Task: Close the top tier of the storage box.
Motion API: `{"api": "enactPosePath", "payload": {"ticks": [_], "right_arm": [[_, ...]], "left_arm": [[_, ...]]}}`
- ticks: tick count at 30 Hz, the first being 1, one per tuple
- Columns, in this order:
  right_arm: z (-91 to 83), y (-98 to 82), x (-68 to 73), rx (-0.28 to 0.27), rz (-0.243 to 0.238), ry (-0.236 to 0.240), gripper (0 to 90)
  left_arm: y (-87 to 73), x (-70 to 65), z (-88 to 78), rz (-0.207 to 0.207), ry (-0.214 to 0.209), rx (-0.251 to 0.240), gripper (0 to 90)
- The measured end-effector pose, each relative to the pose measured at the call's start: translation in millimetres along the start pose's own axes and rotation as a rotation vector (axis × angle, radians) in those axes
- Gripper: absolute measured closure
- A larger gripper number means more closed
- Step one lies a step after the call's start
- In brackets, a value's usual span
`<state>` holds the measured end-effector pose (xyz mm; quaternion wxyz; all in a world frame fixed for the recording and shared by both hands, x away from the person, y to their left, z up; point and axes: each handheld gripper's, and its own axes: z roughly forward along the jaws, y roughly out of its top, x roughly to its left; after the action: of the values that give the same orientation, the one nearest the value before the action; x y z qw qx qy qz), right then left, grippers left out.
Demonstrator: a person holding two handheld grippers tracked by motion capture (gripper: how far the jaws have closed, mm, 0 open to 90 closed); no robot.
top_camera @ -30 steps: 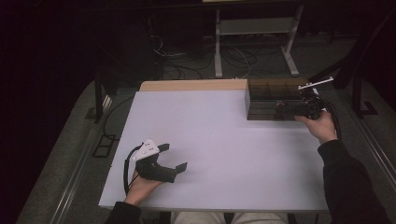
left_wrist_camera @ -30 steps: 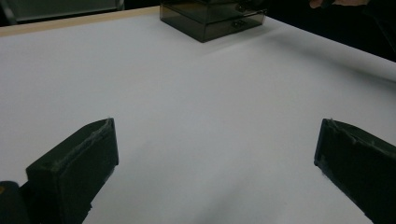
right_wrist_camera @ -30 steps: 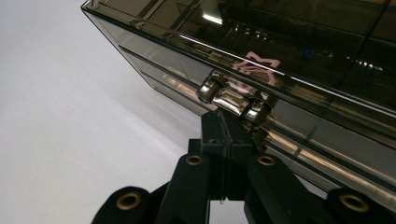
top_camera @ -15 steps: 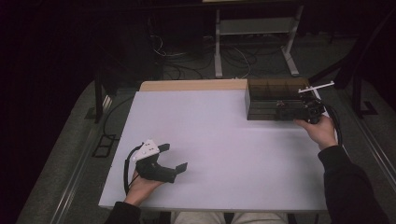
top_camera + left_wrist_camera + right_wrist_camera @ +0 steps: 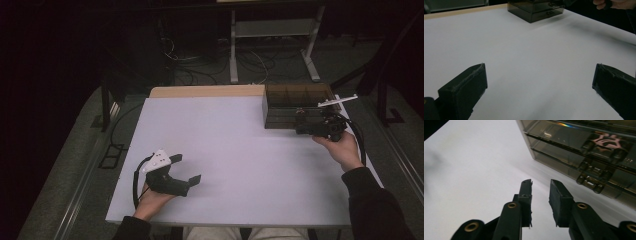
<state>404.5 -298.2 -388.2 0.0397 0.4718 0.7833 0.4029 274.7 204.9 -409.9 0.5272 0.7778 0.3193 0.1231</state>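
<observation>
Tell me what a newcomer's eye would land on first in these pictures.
First, the dark smoky drawer box at the far right corner of the white table, with its small handles toward the person. The right gripper hovers just in front of it; its jaws have just been opening, a narrow gap with nothing between them. Near the front left edge, the left gripper rests on the table, jaws spread wide and empty.
</observation>
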Motion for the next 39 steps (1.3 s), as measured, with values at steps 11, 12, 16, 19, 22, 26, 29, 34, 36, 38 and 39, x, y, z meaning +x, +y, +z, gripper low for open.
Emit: {"api": "enactPosePath", "payload": {"ticks": [11, 12, 16, 19, 22, 26, 29, 34, 36, 38, 39], "right_arm": [[-8.9, -12.8, 24.0, -0.032, -0.04, -0.01, 42.7], [-9.2, -14.4, 26.2, -0.037, -0.044, -0.01, 40.4], [-9.7, -20.9, 34.2, -0.056, -0.049, -0.013, 30.5], [-9.9, -25.2, 39.6, -0.06, -0.049, -0.018, 20.8], [-11.3, -28.8, 43.8, -0.071, -0.05, -0.021, 14.1], [-15.1, -34.3, 48.2, -0.099, -0.046, -0.024, 7.8], [-16.3, -38.9, 51.7, -0.115, -0.036, -0.052, 0.1], [-18.8, -48.7, 54.2, -0.155, -0.024, -0.041, 0.0], [-18.6, -52.9, 54.8, -0.16, -0.022, -0.033, 0.0], [-18.3, -57.5, 55.8, -0.165, -0.023, -0.027, 0.0], [-18.2, -59.8, 56.3, -0.168, -0.021, -0.023, 0.0]], "left_arm": [[0.3, -0.9, -0.3, 0.001, -0.002, -0.002, 0.0], [0.3, -1.0, -0.3, 0.001, -0.003, -0.002, 0.0], [0.4, -1.2, -0.5, 0.002, -0.003, -0.003, 0.0], [0.4, -1.5, -0.4, 0.002, -0.004, -0.003, 0.0], [0.4, -1.6, -0.7, 0.002, -0.004, -0.004, 0.0], [0.5, -1.9, -1.0, 0.003, -0.004, -0.004, 0.0], [0.4, -2.2, -0.9, 0.002, -0.004, -0.004, 0.0], [0.4, -2.3, -1.1, 0.003, -0.004, -0.003, 0.0], [0.4, -2.3, -1.2, 0.004, -0.004, -0.004, 0.0], [0.5, -2.4, -1.2, 0.004, -0.004, -0.004, 0.0], [0.6, -2.3, -1.2, 0.004, -0.004, -0.004, 0.0]]}}
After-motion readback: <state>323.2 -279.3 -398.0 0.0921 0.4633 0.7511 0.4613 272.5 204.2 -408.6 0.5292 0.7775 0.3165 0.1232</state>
